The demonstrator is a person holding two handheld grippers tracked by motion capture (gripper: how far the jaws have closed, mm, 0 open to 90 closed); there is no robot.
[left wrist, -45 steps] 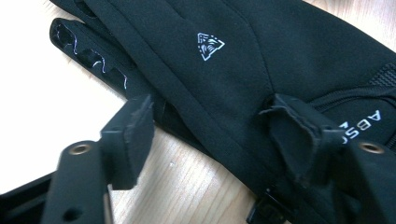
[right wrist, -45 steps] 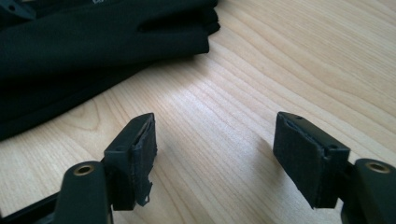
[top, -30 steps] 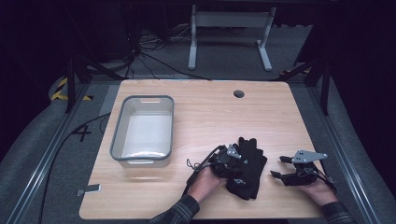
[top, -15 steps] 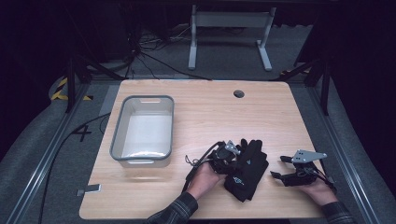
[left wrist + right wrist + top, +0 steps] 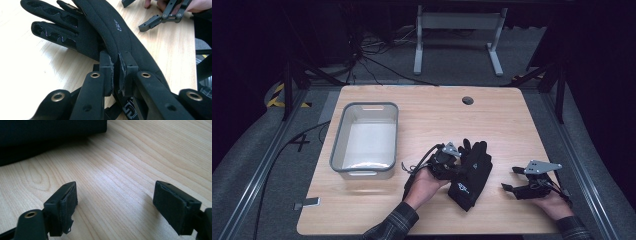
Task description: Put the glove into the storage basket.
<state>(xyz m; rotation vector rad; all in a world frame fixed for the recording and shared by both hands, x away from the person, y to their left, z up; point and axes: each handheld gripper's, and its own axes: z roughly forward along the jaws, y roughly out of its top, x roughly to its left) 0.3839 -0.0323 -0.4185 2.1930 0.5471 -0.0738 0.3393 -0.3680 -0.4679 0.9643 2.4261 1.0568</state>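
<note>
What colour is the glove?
Black, with small white print on the glove; the left gripper view shows it best.

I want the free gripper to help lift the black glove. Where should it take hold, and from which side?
Probably the cuff end of the glove, approached low from the right gripper's open side. The left gripper already pinches an edge fold; the cuff lies flat nearest the right one.

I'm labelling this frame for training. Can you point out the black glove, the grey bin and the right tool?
black glove (image 5: 472, 175): high view, back of the palm.
grey bin (image 5: 337, 150): high view, left wall rim.
right tool (image 5: 510, 178): high view, midway between its open tips.
</note>
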